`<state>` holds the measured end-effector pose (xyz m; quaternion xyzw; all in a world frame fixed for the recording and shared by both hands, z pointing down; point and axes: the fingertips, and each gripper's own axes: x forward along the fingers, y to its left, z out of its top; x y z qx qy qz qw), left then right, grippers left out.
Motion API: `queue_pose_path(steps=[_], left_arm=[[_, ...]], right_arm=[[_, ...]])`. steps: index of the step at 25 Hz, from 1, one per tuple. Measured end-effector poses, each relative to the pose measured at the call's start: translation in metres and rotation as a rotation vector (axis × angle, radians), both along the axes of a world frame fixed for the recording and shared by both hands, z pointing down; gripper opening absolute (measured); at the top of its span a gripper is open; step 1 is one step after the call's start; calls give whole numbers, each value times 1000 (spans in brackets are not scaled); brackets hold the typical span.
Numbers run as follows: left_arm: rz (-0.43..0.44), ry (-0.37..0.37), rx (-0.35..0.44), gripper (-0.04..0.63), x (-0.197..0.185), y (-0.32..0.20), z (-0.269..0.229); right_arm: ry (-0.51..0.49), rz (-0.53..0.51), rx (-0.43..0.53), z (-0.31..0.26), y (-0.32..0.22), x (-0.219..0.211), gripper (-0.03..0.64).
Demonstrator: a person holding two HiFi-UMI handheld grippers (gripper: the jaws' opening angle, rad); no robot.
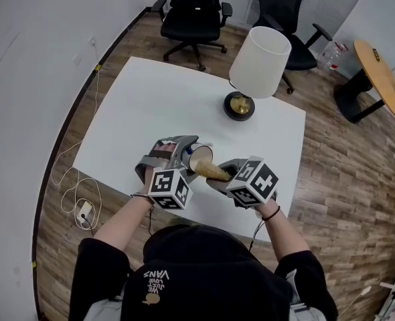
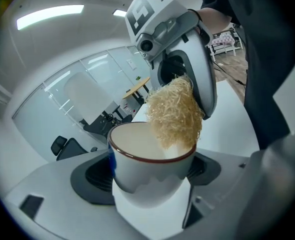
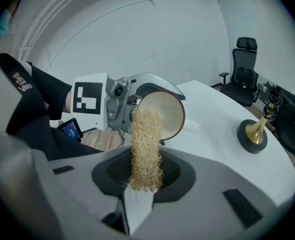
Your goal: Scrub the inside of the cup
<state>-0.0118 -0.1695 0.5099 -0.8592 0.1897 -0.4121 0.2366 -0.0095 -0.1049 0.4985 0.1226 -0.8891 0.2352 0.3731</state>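
Observation:
A white cup (image 2: 147, 171) with a dark red rim is clamped between the jaws of my left gripper (image 2: 150, 204), which is shut on it. In the head view the cup (image 1: 199, 158) is held above the table, tilted with its mouth toward the right. My right gripper (image 3: 140, 186) is shut on a straw-coloured fibre scrubber (image 3: 145, 149). The scrubber (image 2: 175, 116) reaches over the rim into the cup's mouth (image 3: 162, 115). Both grippers, left gripper (image 1: 177, 169) and right gripper (image 1: 227, 176), meet over the table's near edge.
A lamp (image 1: 254, 69) with a white shade and brass base stands at the far side of the white table (image 1: 137, 105). Black office chairs (image 1: 194, 12) sit beyond it. A round wooden table (image 1: 378, 75) is at the right. Cables and a power strip (image 1: 84, 209) lie on the floor left.

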Motion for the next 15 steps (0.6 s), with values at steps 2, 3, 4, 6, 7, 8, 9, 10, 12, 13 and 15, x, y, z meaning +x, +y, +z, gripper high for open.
queue_pose_path(steps=[2, 3, 4, 6, 7, 8, 9, 10, 12, 13, 15], left_arm=[[16, -11, 5, 399, 2, 2, 2], [28, -17, 12, 400, 4, 5, 3], [39, -21, 19, 399, 6, 7, 3], [50, -15, 21, 400, 11, 9, 2], [49, -9, 19, 399, 12, 9, 2], [45, -5, 17, 399, 12, 8, 2], [40, -1, 15, 399, 11, 6, 1], [34, 7, 10, 400, 10, 4, 0], [20, 24, -3, 399, 7, 1, -2], [15, 27, -6, 400, 6, 0, -2], [12, 25, -8, 399, 6, -1, -1]], right_arm=[[-7, -11, 9, -4, -3, -6, 94], [-11, -8, 19, -7, -7, -8, 94], [-10, -3, 31, -10, -11, -8, 94], [-4, 17, 51, -13, -21, -3, 94], [-3, 30, 54, -13, -25, 1, 94], [0, 44, 55, -13, -29, 5, 94], [7, 57, 55, -12, -31, 10, 94], [15, 68, 52, -11, -32, 15, 94], [19, 79, 34, -7, -29, 20, 94], [14, 78, 20, -5, -25, 20, 94], [7, 58, -7, 0, -16, 16, 94]])
